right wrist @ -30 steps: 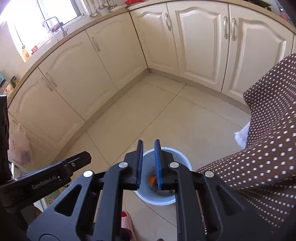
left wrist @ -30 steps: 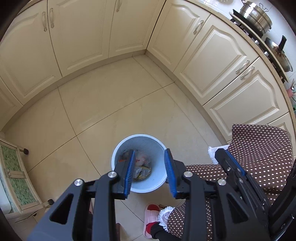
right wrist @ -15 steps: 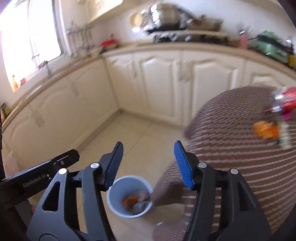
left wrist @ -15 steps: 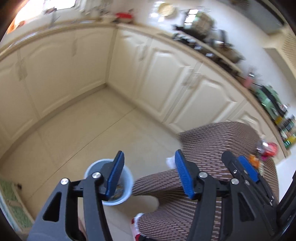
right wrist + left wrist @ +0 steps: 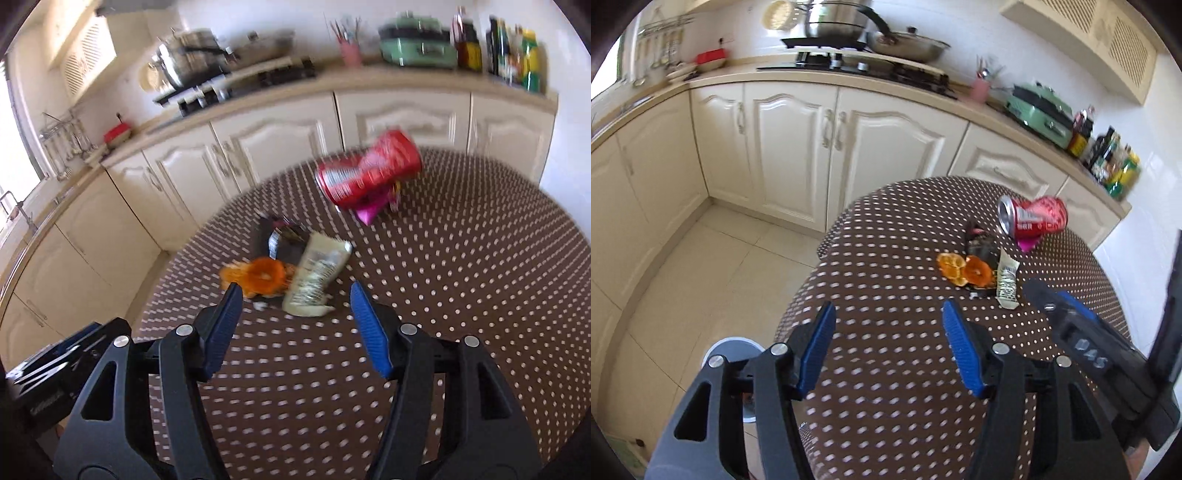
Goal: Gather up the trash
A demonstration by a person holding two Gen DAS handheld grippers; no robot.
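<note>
On the brown dotted tablecloth (image 5: 886, 258) lies a small heap of trash: a crushed red can (image 5: 1034, 218) on a pink wrapper (image 5: 1028, 243), orange peel (image 5: 964, 271), a cream tube (image 5: 1007, 282) and a dark wrapper (image 5: 980, 245). My left gripper (image 5: 886, 310) hovers over the cloth short of the heap, its jaws opening with nothing between them. My right gripper (image 5: 295, 291) hangs just before the peel (image 5: 258, 275) and the tube (image 5: 317, 273), its jaws also opening and empty. The can (image 5: 369, 170) lies farther back. The grey bin (image 5: 731, 345) stands on the floor at lower left.
Cream cabinets (image 5: 798, 147) run round the room under a counter that carries a stove with pots (image 5: 849, 29), a green appliance (image 5: 1041, 110) and bottles (image 5: 1115, 162). Tiled floor (image 5: 701, 277) lies left of the table. The right gripper's body (image 5: 1082, 343) is beside my left one.
Both grippers rose from above the bin and swung over to the table. Their jaws widened; the right ones were nearly shut a second ago. The trash heap came into view.
</note>
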